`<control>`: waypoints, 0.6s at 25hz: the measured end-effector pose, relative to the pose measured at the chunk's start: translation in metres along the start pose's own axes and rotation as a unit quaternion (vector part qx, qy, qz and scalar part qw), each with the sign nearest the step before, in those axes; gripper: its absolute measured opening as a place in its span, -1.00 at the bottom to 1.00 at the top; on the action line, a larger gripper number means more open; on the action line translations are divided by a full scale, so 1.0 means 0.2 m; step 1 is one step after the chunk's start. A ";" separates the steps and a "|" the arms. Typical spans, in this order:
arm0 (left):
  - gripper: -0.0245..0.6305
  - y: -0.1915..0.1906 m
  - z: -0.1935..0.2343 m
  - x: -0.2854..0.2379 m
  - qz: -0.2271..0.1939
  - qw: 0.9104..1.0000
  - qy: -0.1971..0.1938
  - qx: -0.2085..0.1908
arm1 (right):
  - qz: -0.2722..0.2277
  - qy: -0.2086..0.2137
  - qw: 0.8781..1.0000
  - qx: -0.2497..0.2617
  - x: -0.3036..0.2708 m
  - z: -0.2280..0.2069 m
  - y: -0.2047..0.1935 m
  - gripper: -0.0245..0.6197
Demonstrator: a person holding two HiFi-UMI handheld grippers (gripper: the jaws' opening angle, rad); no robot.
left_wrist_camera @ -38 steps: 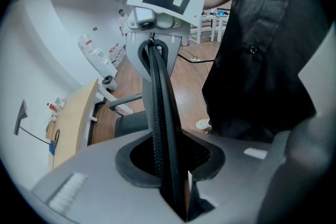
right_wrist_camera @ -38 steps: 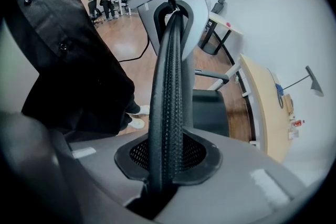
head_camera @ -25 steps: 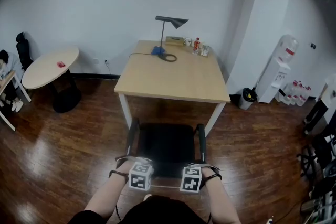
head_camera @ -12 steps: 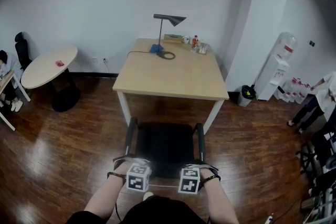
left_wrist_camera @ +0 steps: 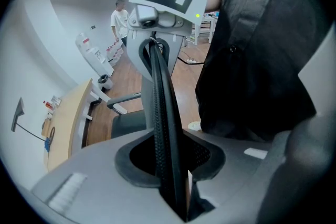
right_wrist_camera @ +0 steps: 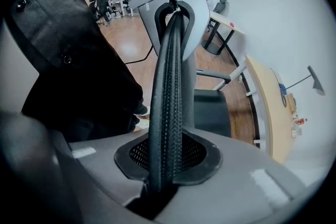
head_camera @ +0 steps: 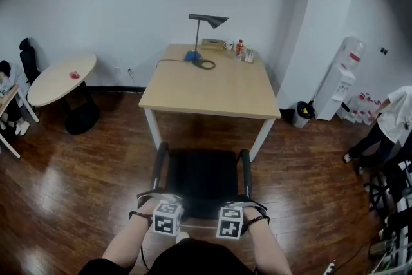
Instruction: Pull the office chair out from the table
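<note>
Claws first: the left claw (left_wrist_camera: pixel 170 165) is clamped on the top rim of the office chair's (head_camera: pixel 203 178) backrest (left_wrist_camera: pixel 160 92), its pads pressed against both faces of the black mesh. The right claw (right_wrist_camera: pixel 165 157) grips that same rim the same way, a little further along. Both point steeply down onto it.

The chair stands directly ahead of and below the claws. Its backrest is the nearest part, its seat (head_camera: pixel 205 174) lies just beyond, and the two armrests (head_camera: pixel 160 164) run away from the claws on either side.

By my reading the pull is largely done. The seat's front edge sits clear of the counter (head_camera: pixel 206 90), with a strip of bare wooden floor (head_camera: pixel 96 190) showing between them, so nothing of the chair is tucked underneath. What may remain is a little more travel toward the person, then letting go.

The chair faces away from the claws, straight toward the counter. Its front-to-back axis runs from the claws to the counter's near edge, and the backrest rim, its long axis, runs crosswise from one claw to the other.

Further out, a lamp (head_camera: pixel 207 22) stands at the counter's far end, and a water dispenser (head_camera: pixel 344 84) is well off to the right.
</note>
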State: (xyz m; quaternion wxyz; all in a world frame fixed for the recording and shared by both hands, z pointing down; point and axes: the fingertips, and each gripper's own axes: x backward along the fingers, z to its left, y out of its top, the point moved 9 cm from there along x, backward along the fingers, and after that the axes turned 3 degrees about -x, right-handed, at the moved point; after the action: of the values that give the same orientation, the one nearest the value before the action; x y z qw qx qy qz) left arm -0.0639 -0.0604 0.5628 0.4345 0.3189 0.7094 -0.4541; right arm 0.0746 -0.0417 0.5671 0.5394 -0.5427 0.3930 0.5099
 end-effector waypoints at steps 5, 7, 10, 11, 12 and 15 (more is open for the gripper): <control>-0.62 0.02 -0.03 0.00 0.000 1.000 -0.002 0.009 | -0.004 -0.004 1.000 0.002 0.01 0.03 -0.01 -0.65; -0.58 0.01 -0.01 0.00 0.005 1.000 0.001 0.014 | -0.022 -0.012 1.000 -0.002 0.02 0.02 -0.02 -0.58; -0.51 0.01 0.01 0.02 0.015 1.000 0.017 0.016 | -0.051 -0.018 0.999 -0.006 0.07 -0.01 -0.03 -0.47; -0.46 0.01 0.02 0.04 0.016 0.999 0.022 0.019 | -0.059 -0.016 0.998 -0.007 0.09 -0.01 -0.04 -0.44; -0.45 0.02 0.02 0.05 0.017 0.999 0.028 0.022 | -0.067 -0.016 0.998 -0.007 0.11 -0.01 -0.05 -0.43; -0.41 0.05 0.02 0.10 0.014 0.998 0.052 0.035 | -0.079 -0.037 0.996 -0.002 0.16 -0.01 -0.10 -0.44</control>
State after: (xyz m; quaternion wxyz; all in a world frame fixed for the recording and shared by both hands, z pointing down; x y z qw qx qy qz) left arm -0.0633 -0.0587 0.5403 0.3916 0.3669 0.7105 -0.4552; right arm 0.1006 -0.0372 0.5393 0.5916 -0.5538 0.3276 0.4858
